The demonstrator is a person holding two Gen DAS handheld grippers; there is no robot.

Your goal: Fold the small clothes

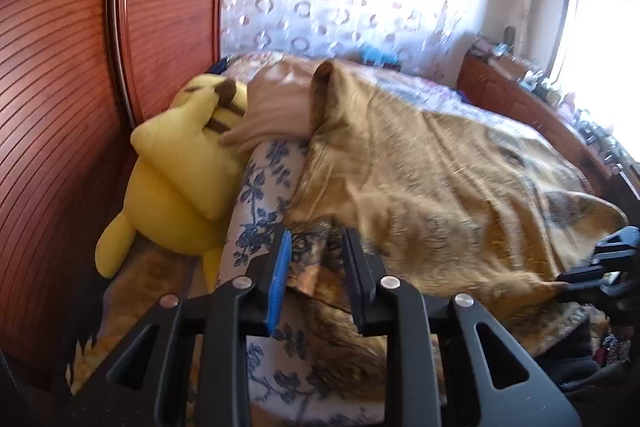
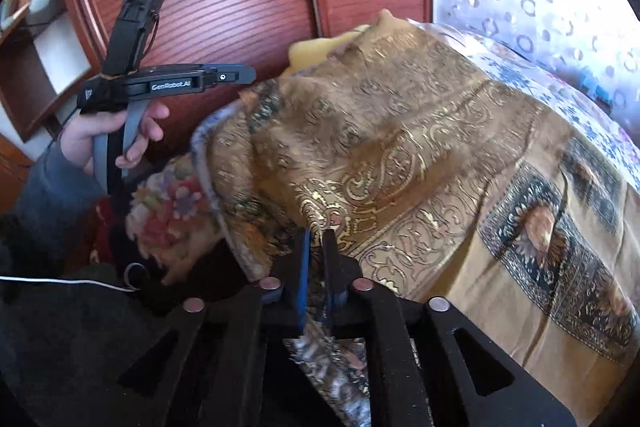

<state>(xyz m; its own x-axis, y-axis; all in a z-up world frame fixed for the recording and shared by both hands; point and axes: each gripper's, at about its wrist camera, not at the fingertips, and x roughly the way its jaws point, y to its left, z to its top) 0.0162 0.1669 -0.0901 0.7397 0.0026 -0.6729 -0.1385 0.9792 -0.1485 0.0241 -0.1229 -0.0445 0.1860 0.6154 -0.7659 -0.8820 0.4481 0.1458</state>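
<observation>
Legible text found in one place only: white lettering "GenRobot.AI" on the dark grey plastic body of the handheld left gripper device, seen from the right wrist cam, w/ a small white triangular mark at its rear end, unreadable. Left wrist cam: no text, labels or nos. legible.

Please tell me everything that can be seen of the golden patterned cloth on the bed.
The golden patterned cloth is a thin, shiny fabric with woven scroll ornaments and dark bands holding sunflower motifs. It lies rumpled and partly spread over the bed, one corner peaked up near the yellow plush toy. Its near edge runs between the fingers of the right gripper, which stand close together on it. The left gripper has an edge of it between its wider fingers.
</observation>
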